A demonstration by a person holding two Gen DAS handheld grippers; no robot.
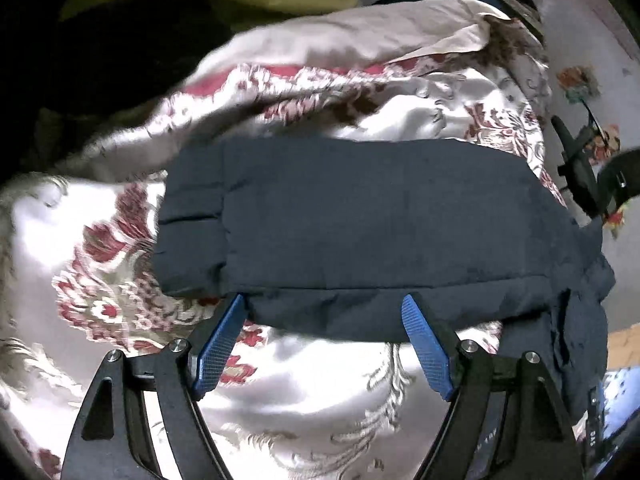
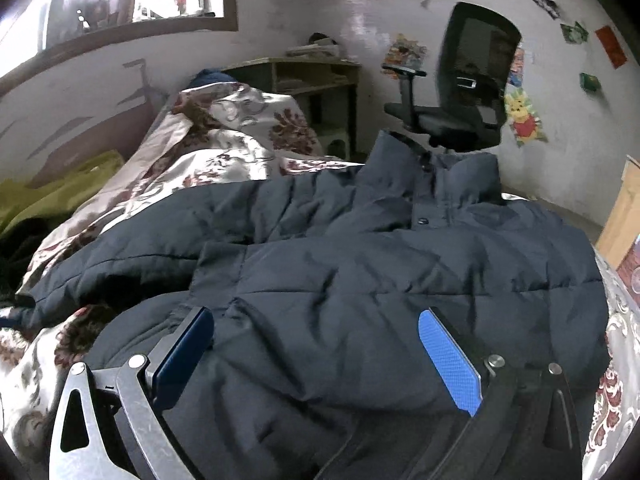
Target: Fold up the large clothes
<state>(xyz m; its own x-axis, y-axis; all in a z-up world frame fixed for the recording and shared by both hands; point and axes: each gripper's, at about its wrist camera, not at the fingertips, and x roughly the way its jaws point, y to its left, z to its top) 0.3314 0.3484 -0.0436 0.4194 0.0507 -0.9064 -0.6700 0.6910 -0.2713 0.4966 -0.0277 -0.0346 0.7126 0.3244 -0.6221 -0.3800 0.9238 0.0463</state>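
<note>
A dark navy puffer jacket (image 2: 360, 264) lies on a bed with a floral red-and-white quilt (image 2: 224, 152). In the right wrist view its collar points to the far wall and one sleeve is folded across the body. My right gripper (image 2: 316, 320) is open, its blue pads spread over the jacket's near part. In the left wrist view a folded sleeve or panel of the jacket (image 1: 360, 224) lies across the quilt (image 1: 120, 248). My left gripper (image 1: 326, 308) is open, its fingertips at the panel's near edge, not clamping it.
A black office chair (image 2: 468, 92) stands beyond the bed by the white wall. A wooden shelf desk (image 2: 312, 80) is at the bed's far end. A green blanket (image 2: 52, 192) lies at the left. A cardboard box (image 2: 624, 216) stands at the right.
</note>
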